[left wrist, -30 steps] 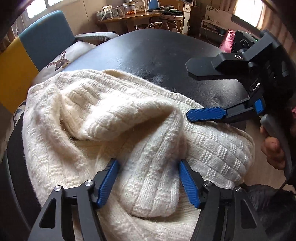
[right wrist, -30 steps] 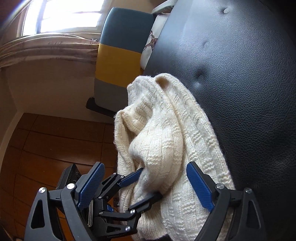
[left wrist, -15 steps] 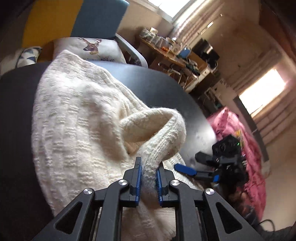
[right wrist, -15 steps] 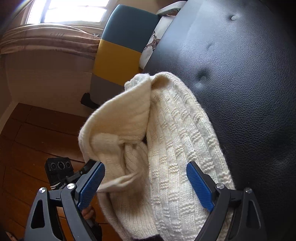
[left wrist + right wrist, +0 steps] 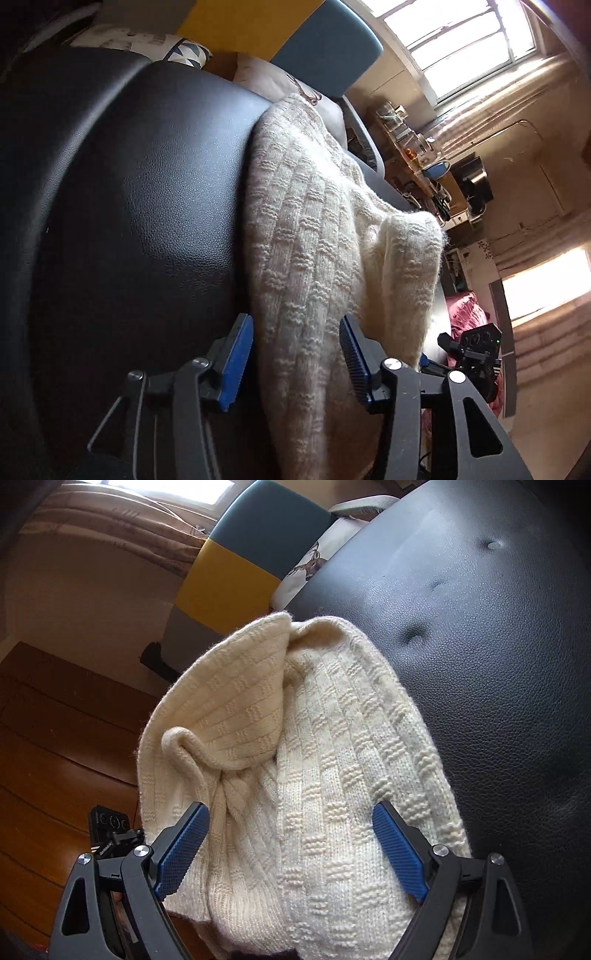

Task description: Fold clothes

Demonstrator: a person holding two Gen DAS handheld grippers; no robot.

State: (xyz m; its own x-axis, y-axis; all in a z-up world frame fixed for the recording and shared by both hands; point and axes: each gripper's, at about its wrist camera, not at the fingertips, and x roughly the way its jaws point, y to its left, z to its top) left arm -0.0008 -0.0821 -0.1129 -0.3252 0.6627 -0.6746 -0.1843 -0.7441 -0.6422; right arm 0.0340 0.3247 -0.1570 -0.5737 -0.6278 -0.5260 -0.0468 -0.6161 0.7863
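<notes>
A cream knitted sweater (image 5: pixel 314 236) lies on a black leather cushion (image 5: pixel 140 206). My left gripper (image 5: pixel 295 362) is open, its blue pads on either side of the sweater's near edge, not pinching it. In the right wrist view the sweater (image 5: pixel 332 757) lies over the cushion's (image 5: pixel 498 646) edge, one flap folded over to the left. My right gripper (image 5: pixel 291 853) is open wide, straddling the sweater's near part. The right gripper also shows low at the right in the left wrist view (image 5: pixel 469 350).
A blue and yellow armchair (image 5: pixel 240 554) with a deer cushion (image 5: pixel 310 566) stands beyond the black cushion. Wooden floor (image 5: pixel 55 720) lies to the left below the sweater. A cluttered wooden desk (image 5: pixel 417 147) and a red cloth (image 5: pixel 469 310) are farther off.
My left gripper was shut on a fold of the sweater half a second ago and has now let go and opened. The lifted flap has dropped onto the sweater. The right gripper stays open.
</notes>
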